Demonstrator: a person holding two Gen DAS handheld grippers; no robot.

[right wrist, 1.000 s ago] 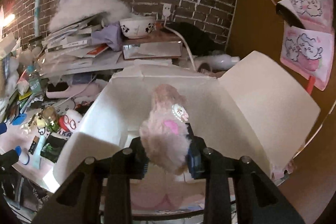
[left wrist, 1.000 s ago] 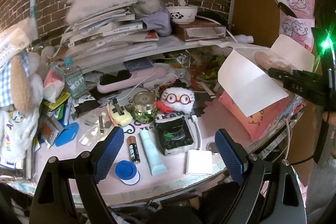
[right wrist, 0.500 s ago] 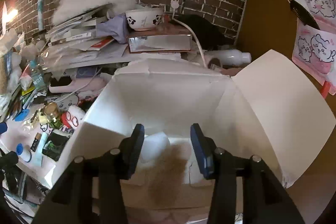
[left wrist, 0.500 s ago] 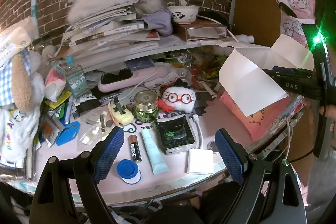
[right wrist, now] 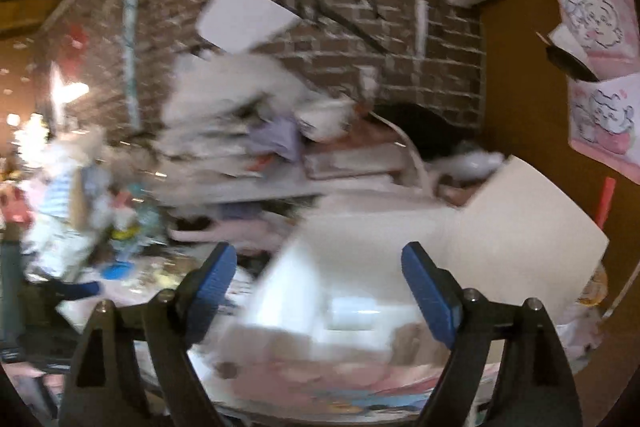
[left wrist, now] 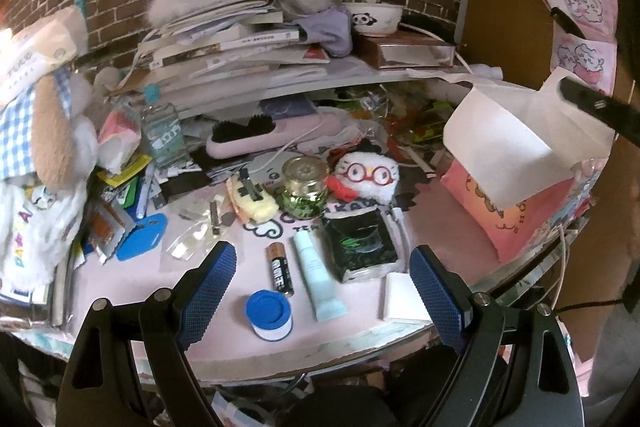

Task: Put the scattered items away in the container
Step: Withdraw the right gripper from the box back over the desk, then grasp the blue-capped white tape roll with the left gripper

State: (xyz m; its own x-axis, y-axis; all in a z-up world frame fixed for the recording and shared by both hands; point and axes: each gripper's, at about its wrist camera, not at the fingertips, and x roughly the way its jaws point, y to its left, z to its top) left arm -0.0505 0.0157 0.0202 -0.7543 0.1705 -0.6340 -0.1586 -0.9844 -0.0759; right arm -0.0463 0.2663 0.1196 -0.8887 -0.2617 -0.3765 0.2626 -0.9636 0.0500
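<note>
Release is done: the right claw, which held a pink plush a second ago, now gapes wide and empty above the box. The left claw hangs wide over the battery and tube on the table, likely next.

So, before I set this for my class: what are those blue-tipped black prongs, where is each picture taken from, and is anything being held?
They are hand-held two-finger grippers, one in each of a person's hands, each carrying a forward-looking fisheye camera. The left gripper hangs open and empty over a cluttered pink table, above a black battery, a pale blue tube and a round blue cap. The right gripper, in a blurred picture, is open and empty over the white-lined pink box.
</note>
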